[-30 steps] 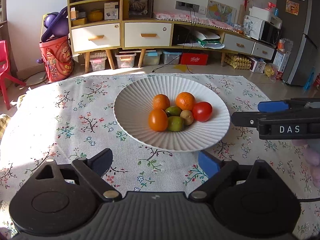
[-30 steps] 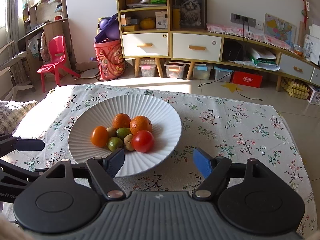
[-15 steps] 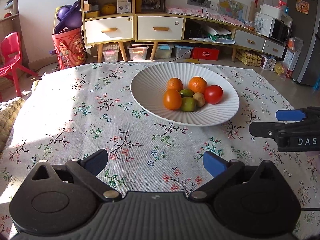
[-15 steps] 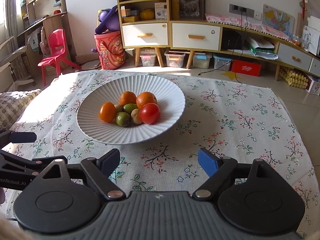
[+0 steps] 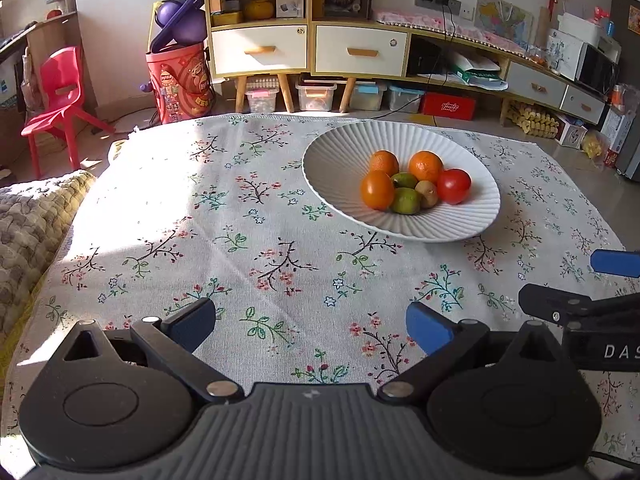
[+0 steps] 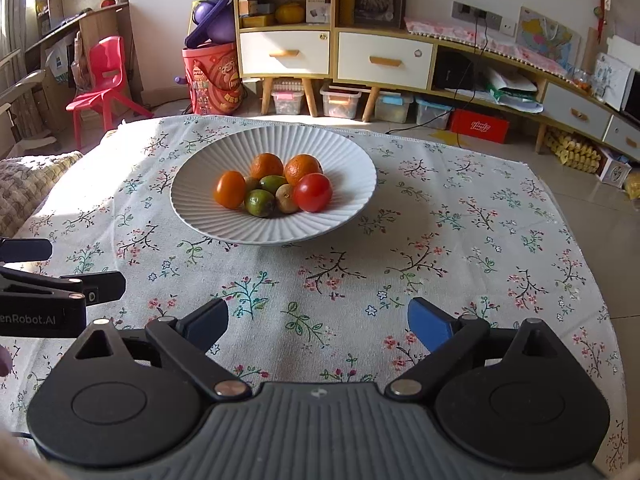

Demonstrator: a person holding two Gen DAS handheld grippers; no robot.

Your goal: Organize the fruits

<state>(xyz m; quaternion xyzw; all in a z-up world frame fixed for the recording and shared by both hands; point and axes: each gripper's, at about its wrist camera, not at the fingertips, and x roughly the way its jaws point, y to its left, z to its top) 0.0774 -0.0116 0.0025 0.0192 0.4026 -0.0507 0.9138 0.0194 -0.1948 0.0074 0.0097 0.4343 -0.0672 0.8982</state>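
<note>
Both grippers have drawn back from the plate (image 6: 276,136) since the earlier frames, so it now sits farther off toward the table's far edge, with bare flowered cloth (image 5: 256,248) between it and the fingers. Left gripper (image 5: 310,326) has its jaws wide apart with nothing between them. Right gripper (image 6: 318,322) is opening its jaws, also with nothing between them. Each tool shows at the edge of the other's view, side by side near the table's near edge.

All the fruit lies heaped in the middle of the plate: three oranges (image 6: 230,189), a tomato (image 6: 313,192), two limes (image 6: 260,203) and what look like kiwis (image 6: 287,199), touching one another. None is left on the cloth, so the sorting looks done or nearly so.

Should any piece need moving, the oranges are probably firm and fairly light, best gripped across the widest part. The tomato is likely smooth, soft and easy to bruise, so a gentle squeeze from the right side, where it is clear of the pile, would suit. Limes and kiwis are small and wedged low, so pulling one may roll its neighbours. The plate looks ceramic, stiff and breakable; its ribbed rim is the only place to grip.
</note>
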